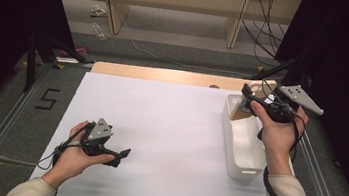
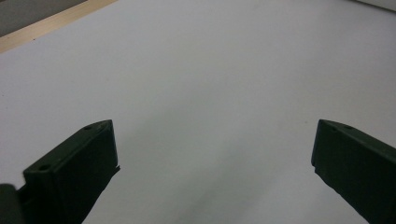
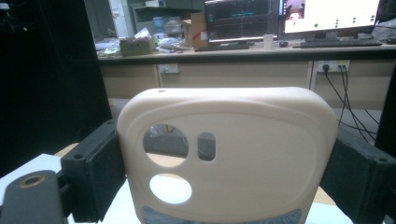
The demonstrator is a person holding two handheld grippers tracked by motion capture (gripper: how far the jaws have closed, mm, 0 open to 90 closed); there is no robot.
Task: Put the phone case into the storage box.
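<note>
Left hand (image 1: 75, 154): is resting low on the near left part of the white table sheet (image 1: 169, 127).
Left gripper (image 1: 122, 154): is lying almost level just above the sheet and pointing toward the right; in the left gripper view its jaws are standing wide apart with bare white sheet between them, gripping nothing.
White bin (image 1: 242, 146): is sitting on the right side of the sheet, its long side running away from the person.
Beige plastic case (image 3: 229, 154): is being held upright over the far end of the bin, its flat face with two round holes and a small slot turned to the right gripper's camera.
Right gripper (image 1: 253, 95): is clamping the case by its two side edges, jaws spread wide around it, pads pressing on both edges.
Right hand (image 1: 279, 128): is raising that gripper above the bin's far end.
</note>
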